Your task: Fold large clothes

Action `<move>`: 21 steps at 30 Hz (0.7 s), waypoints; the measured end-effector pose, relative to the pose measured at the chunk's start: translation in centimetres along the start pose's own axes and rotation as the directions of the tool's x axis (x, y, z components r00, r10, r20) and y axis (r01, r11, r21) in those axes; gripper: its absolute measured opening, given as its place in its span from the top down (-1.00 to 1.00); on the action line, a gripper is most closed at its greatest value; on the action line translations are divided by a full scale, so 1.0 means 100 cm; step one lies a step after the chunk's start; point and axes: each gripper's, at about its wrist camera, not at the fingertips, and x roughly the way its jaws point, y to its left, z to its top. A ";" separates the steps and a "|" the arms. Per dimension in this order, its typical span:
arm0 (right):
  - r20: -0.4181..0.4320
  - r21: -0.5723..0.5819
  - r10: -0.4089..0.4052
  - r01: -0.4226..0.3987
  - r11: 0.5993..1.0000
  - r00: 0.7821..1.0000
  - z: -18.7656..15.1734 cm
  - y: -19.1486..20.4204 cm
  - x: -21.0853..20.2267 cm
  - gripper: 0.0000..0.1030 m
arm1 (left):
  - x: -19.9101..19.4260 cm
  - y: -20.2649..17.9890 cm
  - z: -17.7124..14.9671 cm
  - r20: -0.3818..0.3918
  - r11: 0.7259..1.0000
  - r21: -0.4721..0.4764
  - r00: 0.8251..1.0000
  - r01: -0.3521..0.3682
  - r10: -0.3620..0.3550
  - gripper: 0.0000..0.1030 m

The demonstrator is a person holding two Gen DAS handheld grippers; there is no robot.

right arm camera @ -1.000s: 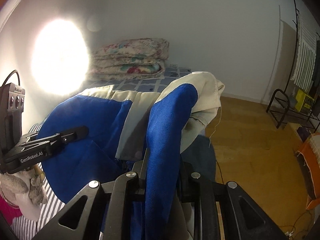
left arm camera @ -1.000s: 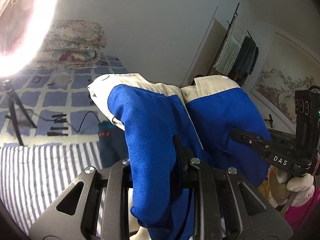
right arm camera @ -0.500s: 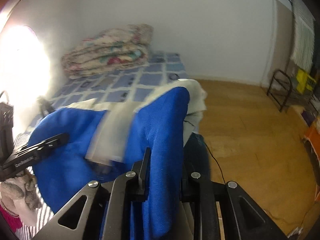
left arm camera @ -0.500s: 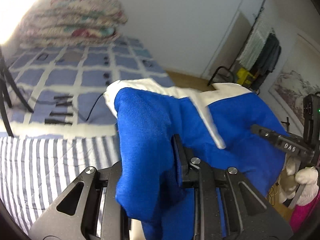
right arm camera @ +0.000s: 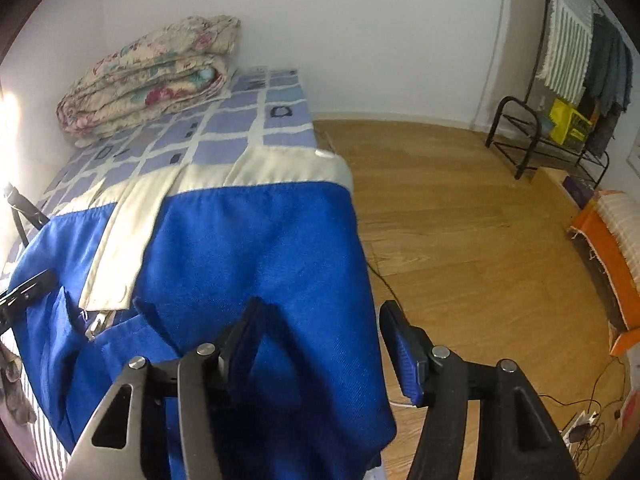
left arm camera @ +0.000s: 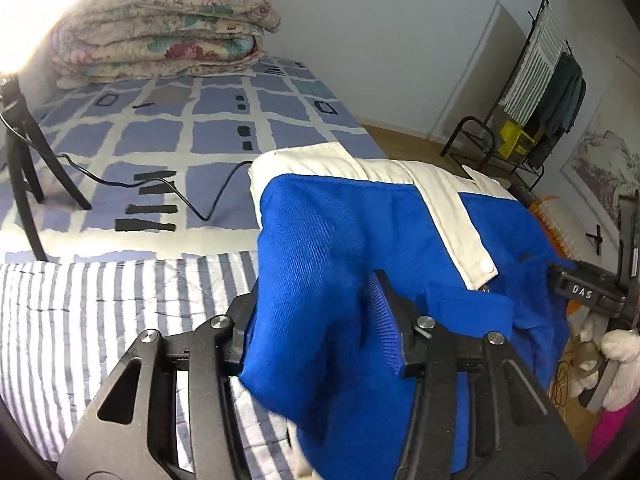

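A blue jacket with a cream collar band and cream placket (left arm camera: 360,240) lies spread over the near end of the bed; it also shows in the right wrist view (right arm camera: 248,248). My left gripper (left arm camera: 316,316) has its jaws apart, with a fold of the blue cloth draped between and over them. My right gripper (right arm camera: 320,332) is open, its jaws wide apart at the jacket's near right edge; blue cloth lies over the left finger. The right gripper also shows at the right of the left wrist view (left arm camera: 588,292).
The bed has a striped sheet (left arm camera: 100,312) and a blue-checked cover (left arm camera: 192,128). A folded floral quilt (left arm camera: 160,36) lies at its head. A tripod (left arm camera: 24,168) and cable stand on the bed. A clothes rack (right arm camera: 576,80) and orange box (right arm camera: 612,256) are on the wooden floor.
Both grippers have opened and let the jacket down onto the bed. The jacket, bunched and held up before, now lies spread flat.
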 end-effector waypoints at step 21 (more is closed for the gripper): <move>0.169 -0.017 0.011 -0.008 1.000 0.985 -0.019 0.034 -0.130 -0.17 | -0.132 -0.012 -0.024 0.131 0.999 0.049 0.991 0.009 -0.015 0.05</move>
